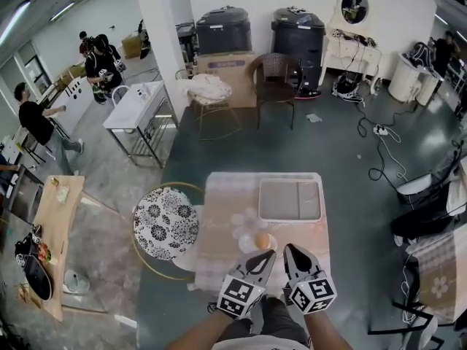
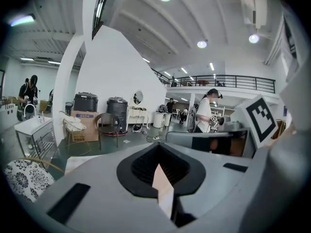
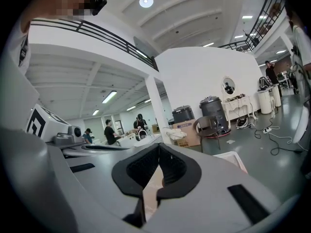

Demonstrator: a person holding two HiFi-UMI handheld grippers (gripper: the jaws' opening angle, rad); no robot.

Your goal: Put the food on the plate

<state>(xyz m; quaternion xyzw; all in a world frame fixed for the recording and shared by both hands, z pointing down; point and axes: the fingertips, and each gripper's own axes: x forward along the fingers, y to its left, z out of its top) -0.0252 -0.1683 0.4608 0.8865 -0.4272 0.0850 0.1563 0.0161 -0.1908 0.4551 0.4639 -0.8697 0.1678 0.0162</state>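
Two grippers hang at the near edge of the table (image 1: 219,228), side by side and pointing far. Each carries one marker cube, two in all (image 1: 241,296) (image 1: 312,294). The left gripper (image 1: 264,259) has its jaws closed tip to tip with nothing between them, as its own view shows (image 2: 158,147). The right gripper (image 1: 293,252) is the same in its own view, tips meeting and empty (image 3: 158,145).

One piece of food (image 1: 261,240), round and orange, lies near the middle of the table's near half. It looks to rest on one small pale plate (image 1: 244,245). It is just beyond the left gripper's tips and touches neither gripper. A few faint pale round things lie just far-left of the plate, too washed out to count. One grey tray (image 1: 290,199) sits on the far right part of the table, apart from the plate.

One stool (image 1: 166,222) with a black-and-white flowered seat stands just left of the table. Far off by the wall stand two dark bins (image 1: 222,29) (image 1: 298,33), one cardboard box (image 1: 232,71) and one brown chair (image 1: 276,75). At far left one person in black (image 1: 33,119) stands at a counter, with two more people (image 1: 98,58) close together beyond. One more person (image 1: 443,49) is at far right.
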